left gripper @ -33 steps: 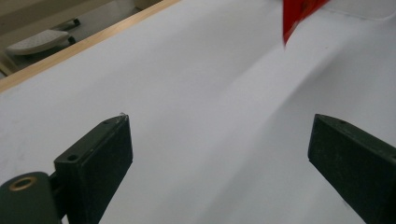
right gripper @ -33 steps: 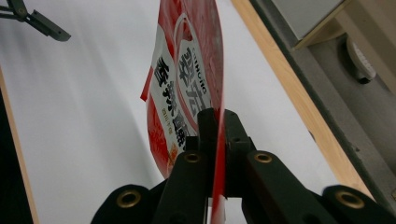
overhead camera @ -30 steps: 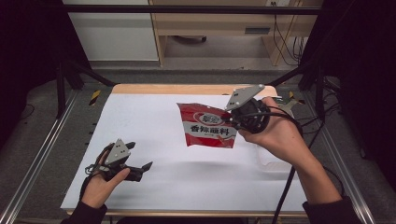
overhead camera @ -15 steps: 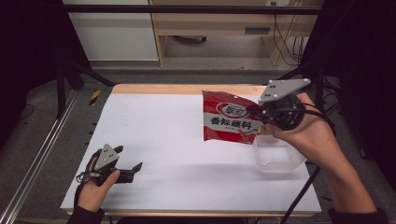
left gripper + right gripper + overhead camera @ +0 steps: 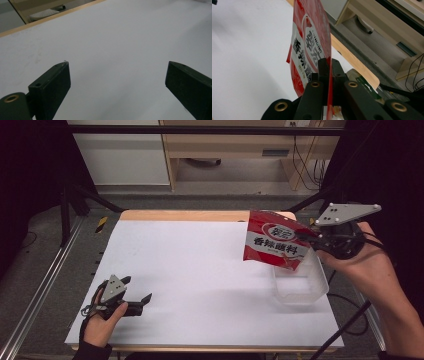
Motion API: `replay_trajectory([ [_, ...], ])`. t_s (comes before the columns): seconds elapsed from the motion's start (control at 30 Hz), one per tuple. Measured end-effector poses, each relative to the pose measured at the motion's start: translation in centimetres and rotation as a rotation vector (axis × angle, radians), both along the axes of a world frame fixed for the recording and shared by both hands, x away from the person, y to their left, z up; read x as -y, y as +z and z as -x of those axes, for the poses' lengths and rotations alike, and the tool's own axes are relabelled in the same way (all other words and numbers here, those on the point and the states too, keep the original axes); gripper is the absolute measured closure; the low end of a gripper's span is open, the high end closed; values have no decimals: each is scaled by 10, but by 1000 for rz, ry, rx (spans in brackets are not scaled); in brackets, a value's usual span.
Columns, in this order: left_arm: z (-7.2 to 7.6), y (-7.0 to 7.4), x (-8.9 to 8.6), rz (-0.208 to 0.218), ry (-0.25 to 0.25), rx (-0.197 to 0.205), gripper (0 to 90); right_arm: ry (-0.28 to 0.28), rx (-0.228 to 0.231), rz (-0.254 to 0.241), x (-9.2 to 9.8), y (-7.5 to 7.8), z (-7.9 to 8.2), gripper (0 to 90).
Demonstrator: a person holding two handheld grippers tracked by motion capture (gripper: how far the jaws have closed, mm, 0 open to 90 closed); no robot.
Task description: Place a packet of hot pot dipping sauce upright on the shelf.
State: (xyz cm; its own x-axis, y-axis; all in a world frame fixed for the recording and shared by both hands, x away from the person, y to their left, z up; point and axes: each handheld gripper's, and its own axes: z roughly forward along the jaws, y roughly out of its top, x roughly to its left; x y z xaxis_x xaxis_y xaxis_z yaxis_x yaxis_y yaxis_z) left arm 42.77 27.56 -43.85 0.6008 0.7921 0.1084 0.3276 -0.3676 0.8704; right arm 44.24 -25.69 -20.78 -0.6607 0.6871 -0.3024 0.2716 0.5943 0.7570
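High view: a red seasoning packet point(image 5: 274, 244) hangs in the air over the table's point(image 5: 200, 265) right edge, just above the far rim of a clear plastic tub point(image 5: 300, 287) that stands near the table's right edge.
Right gripper point(image 5: 314, 240): its 2 jaws are pinched tight on the packet's edge; the right gripper view shows the foil point(image 5: 312, 45) running edge-on between the closed jaws.
Left gripper point(image 5: 141, 301): rests near the table's near-left corner, jaws spread wide with nothing between them; the left gripper view looks across bare white surface point(image 5: 125, 50).
Packet's pose: tilted, printed face toward the camera, lower corner dipping toward the tub's opening but, as far as can be told, not yet inside.
Step in hand: carrying the packet to the tub, judged from how it hangs over the rim.
Next move calls for: bringing the packet down and centring it over the opening, laying it flatter so it clears the walls, then letting the jaws part. The tub is light and unheld, so a nudge on its rim could slide it.
Change from 1 second ago: the packet was over the far middle of the table and has travelled right and slightly up to the tub.
Left hand since then: barely shifted.
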Motion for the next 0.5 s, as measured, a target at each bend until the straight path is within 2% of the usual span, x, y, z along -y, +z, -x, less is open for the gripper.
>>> replay_trajectory([
  [0.3,-1,0,1,-13,-3,1,62,-51,12,-25,21,0,4,898],
  [0.5,-1,-1,1,-19,-3,1,60,-87,6,-31,33,-6,4,899],
])
